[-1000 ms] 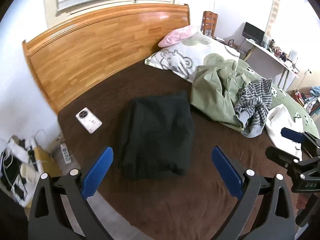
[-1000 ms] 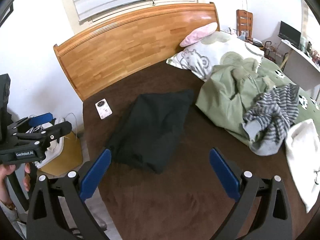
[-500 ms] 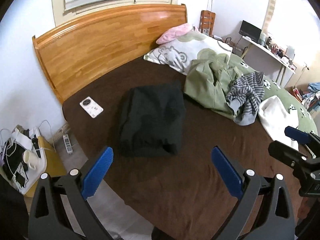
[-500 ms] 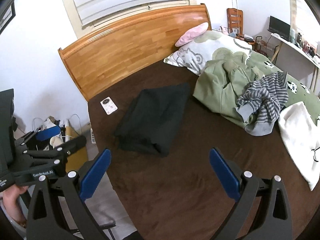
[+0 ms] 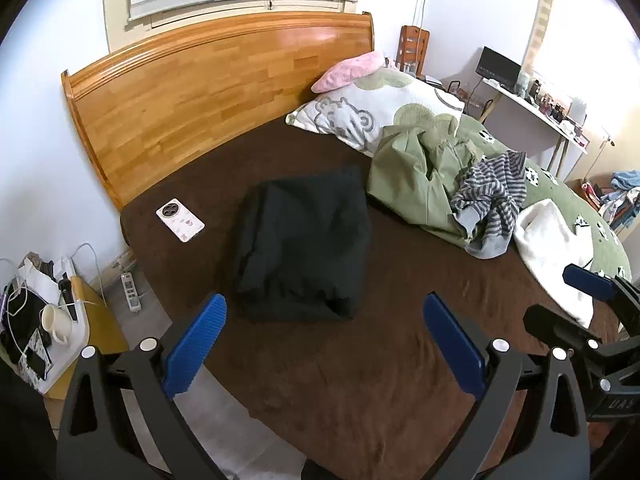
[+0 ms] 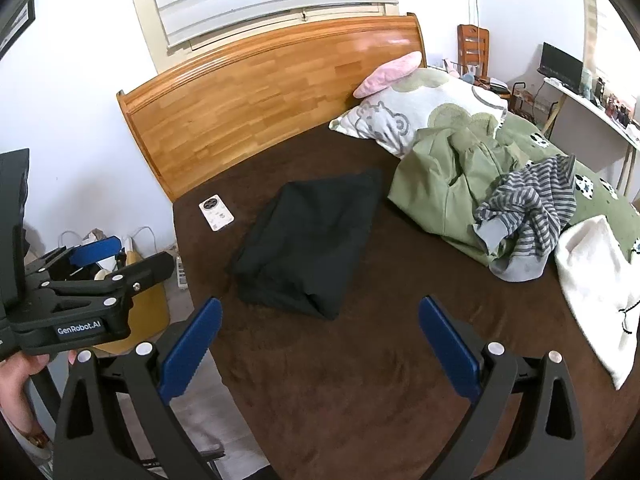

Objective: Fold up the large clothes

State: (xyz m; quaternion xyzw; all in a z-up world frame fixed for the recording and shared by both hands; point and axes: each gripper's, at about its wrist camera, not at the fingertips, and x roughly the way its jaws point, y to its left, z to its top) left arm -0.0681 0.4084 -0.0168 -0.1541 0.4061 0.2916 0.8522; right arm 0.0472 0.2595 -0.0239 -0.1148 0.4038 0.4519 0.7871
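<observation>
— Black garment (image 5: 302, 244): where does it lie?
— Folded into a rough rectangle on the brown bedspread (image 5: 360, 380), near the middle of the bed, between the phone (image 5: 180, 220) and the heap of other clothes. Nothing touches it.

— And the 2 tools?
— Left gripper (image 5: 324, 346) is spread wide with nothing between its blue pads (image 5: 196, 344); it hangs over the near edge of the bed, short of the garment. Right gripper (image 6: 318, 346) is likewise released, its jaws wide apart and empty, above the bedspread just in front of the garment's near corner.

— Can each camera see the other tool?
— Yes. The right wrist view shows the left one at its left edge, held by a hand (image 6: 18, 384). The left wrist view shows part of the right one at its right edge.

— What else is on the bed?
— A green jacket (image 5: 420, 176) just right of the black garment, a striped grey top (image 5: 496, 196) draped over it, and a white fleecy piece (image 5: 556, 248) further right. A printed pillow (image 5: 376, 112) and a pink cushion (image 5: 348, 70) sit by the wooden headboard (image 5: 208, 92).

— Beside the bed?
— A low stand with a mug (image 5: 54, 322) and cables, and a power strip (image 5: 131, 291) on the floor.
</observation>
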